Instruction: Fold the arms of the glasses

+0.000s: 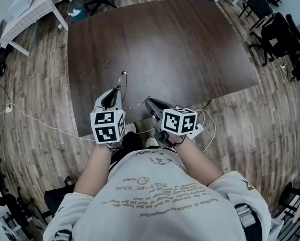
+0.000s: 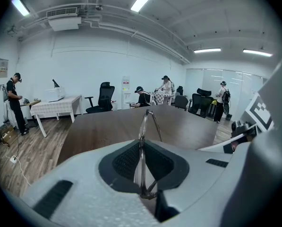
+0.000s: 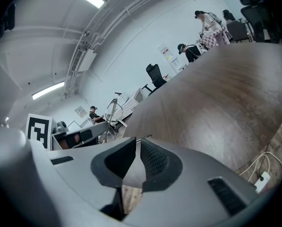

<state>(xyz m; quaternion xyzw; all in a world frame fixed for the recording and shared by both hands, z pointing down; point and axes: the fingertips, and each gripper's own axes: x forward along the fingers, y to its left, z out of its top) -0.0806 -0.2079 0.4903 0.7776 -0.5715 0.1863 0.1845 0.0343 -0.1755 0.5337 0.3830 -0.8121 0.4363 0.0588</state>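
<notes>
While the head view shows the glasses (image 1: pixel 122 78) held over the near edge of the table (image 1: pixel 165 44) between left gripper (image 1: pixel 114 93) and right gripper (image 1: pixel 151 103), any slip could drop them floorward. Left gripper view: jaws clamped on the frame (image 2: pixel 141 143), edge-on, so twisting could lever it loose. Right gripper view: jaws nearly together, seemingly pinching the tip of the thin arm (image 3: pixel 144 136); overpushing could bend it.
</notes>
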